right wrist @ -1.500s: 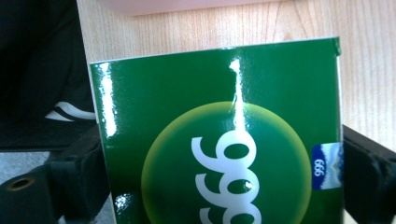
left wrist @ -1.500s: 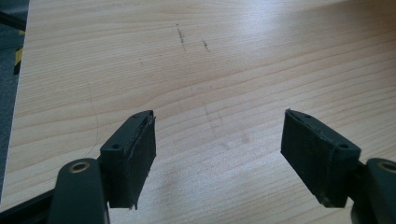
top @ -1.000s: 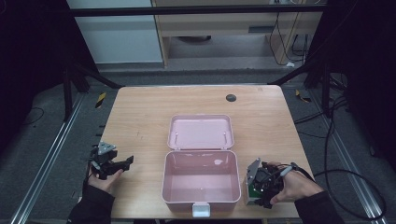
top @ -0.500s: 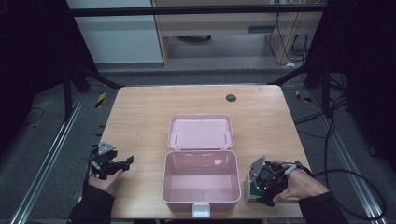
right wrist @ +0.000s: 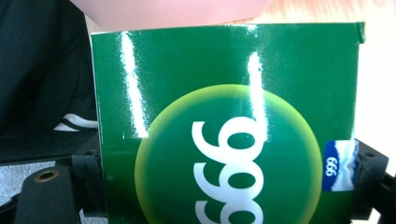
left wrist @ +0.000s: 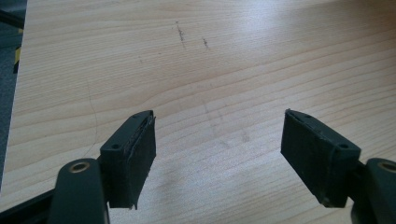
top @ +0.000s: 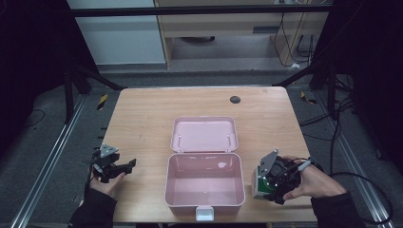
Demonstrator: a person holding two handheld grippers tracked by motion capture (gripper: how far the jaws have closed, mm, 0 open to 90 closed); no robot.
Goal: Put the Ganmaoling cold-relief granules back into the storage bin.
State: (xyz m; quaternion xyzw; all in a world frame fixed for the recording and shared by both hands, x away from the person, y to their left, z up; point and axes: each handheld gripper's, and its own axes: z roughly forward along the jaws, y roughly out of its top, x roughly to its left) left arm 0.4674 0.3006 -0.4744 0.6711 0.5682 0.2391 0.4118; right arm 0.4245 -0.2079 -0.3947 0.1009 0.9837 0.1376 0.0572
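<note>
- My right hand [top: 316,180] sits at the near right corner of the surface [top: 142,123], fingers wrapped round the right tongs [top: 266,183], which point left toward the pink box [top: 204,190].
- The right tongs have just been closing, and they now clamp a green carton [right wrist: 224,116] by its two side walls. From above, the carton [top: 259,187] is just beside the box's right wall, outside it.
- My left hand [top: 107,183] rests at the near left edge, holding the left tongs [top: 128,165] low and roughly level, pointing right; they are well apart from the box.
- The left tongs [left wrist: 217,156] stand wide, with only bare wood grain between the pads.
- In the right gripper view the carton is cut off at the bottom; I can read white digits "666" on a yellow-green disc and a small blue tag [right wrist: 338,165] at its right edge, nothing more.
- Whether the carton touches the surface I cannot tell.
- The box lies open, its lid [top: 204,134] folded back flat behind it.
- The tray of the box holds nothing I can make out, and a white latch [top: 205,213] juts from its near wall.
- A small dark round thing [top: 235,99] lies near the far edge; what it is I cannot tell.
</note>
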